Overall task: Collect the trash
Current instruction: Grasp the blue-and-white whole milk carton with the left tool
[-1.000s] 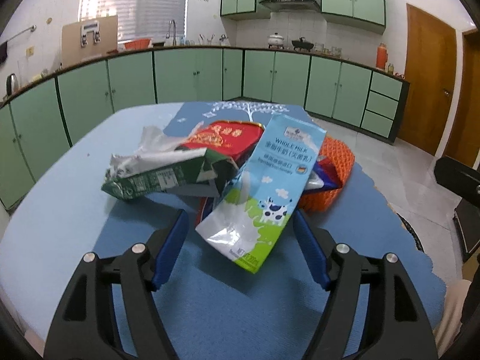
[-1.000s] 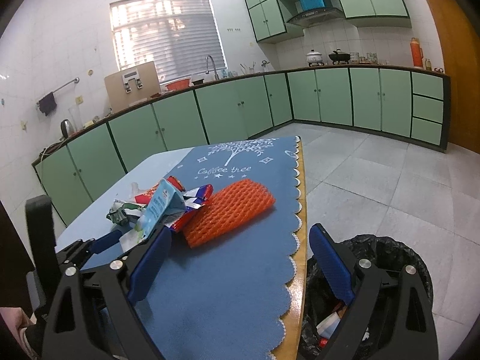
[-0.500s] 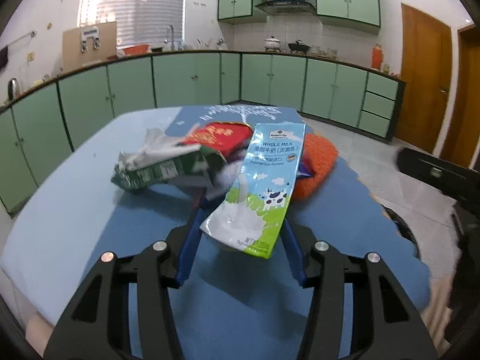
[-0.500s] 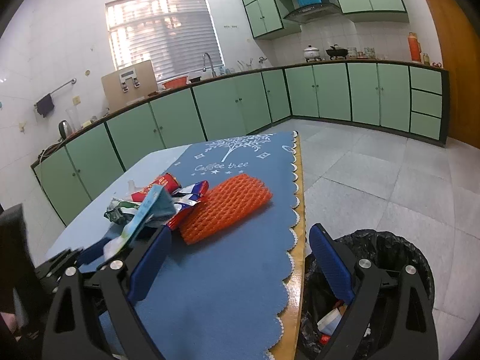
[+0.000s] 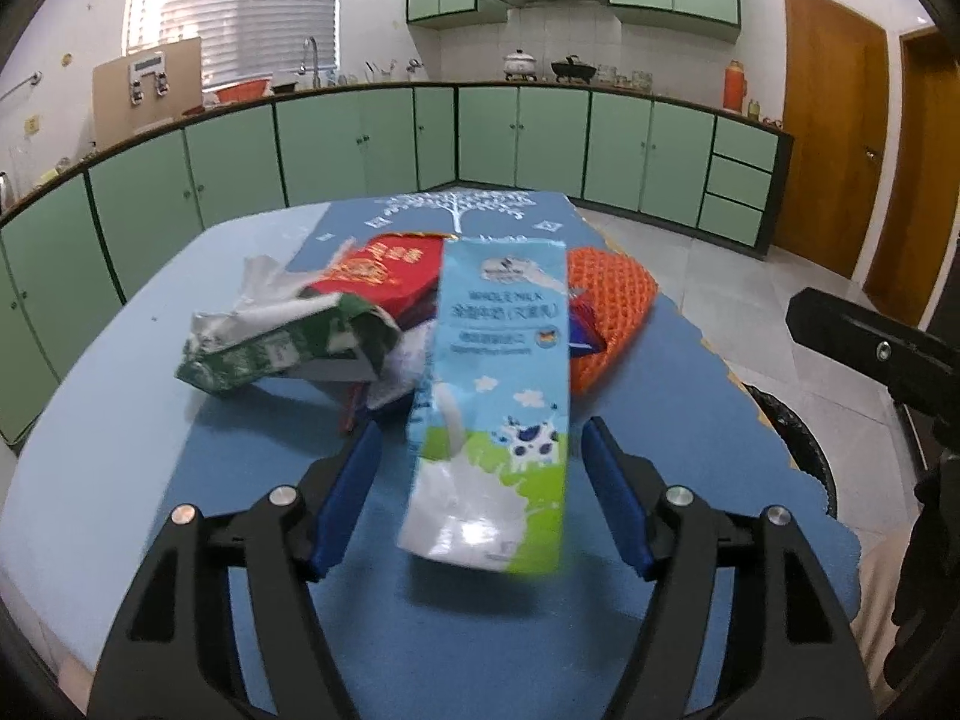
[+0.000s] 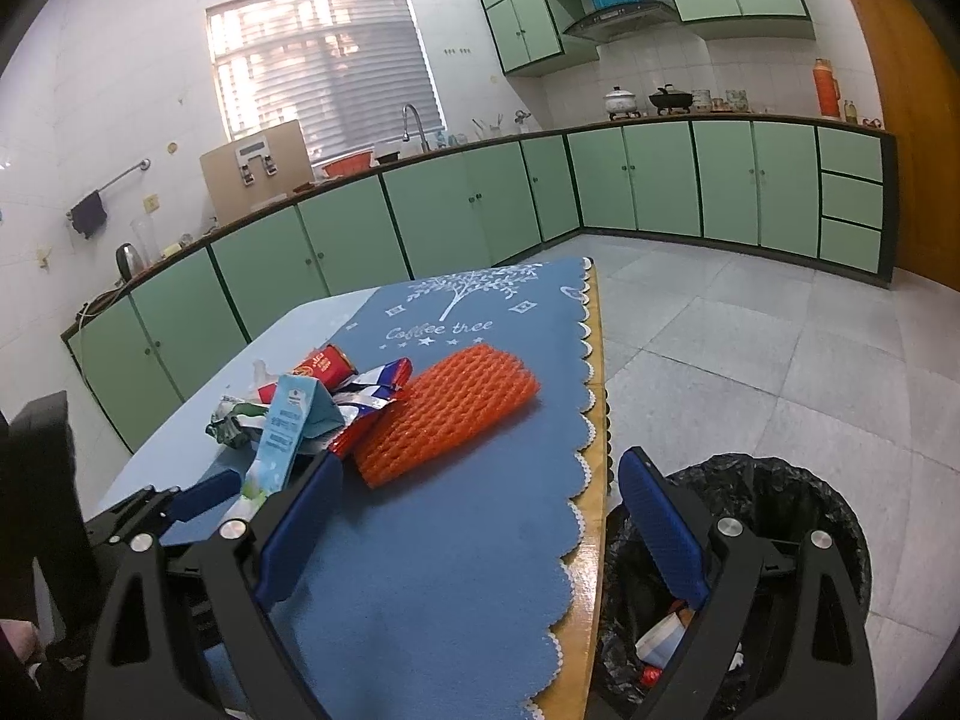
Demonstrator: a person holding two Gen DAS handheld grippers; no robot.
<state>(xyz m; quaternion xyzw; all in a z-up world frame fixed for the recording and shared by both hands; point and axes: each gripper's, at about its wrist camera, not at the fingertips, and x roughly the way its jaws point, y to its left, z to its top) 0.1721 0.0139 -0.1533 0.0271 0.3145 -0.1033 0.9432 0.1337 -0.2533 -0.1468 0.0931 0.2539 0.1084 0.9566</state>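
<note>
A blue and white milk carton [image 5: 498, 414] lies tilted on a trash pile on the blue tablecloth [image 5: 180, 468]; it also shows in the right wrist view [image 6: 282, 432]. My left gripper [image 5: 480, 468] is open with a blue finger on each side of the carton's near end, not touching it. The pile holds a crumpled green carton [image 5: 282, 342], a red wrapper [image 5: 384, 270] and an orange foam net [image 6: 444, 414]. My right gripper [image 6: 480, 510] is open and empty above the table's right edge, near the bin.
A black-lined trash bin [image 6: 780, 516] with some trash inside stands on the floor right of the table. Green cabinets [image 6: 420, 210] and a counter run along the back walls. A wooden door [image 5: 834, 144] is at the right.
The left gripper has pulled back a little and its fingers now stand wider around the milk carton. The carton has swung straighter between them. The right gripper has barely moved.
</note>
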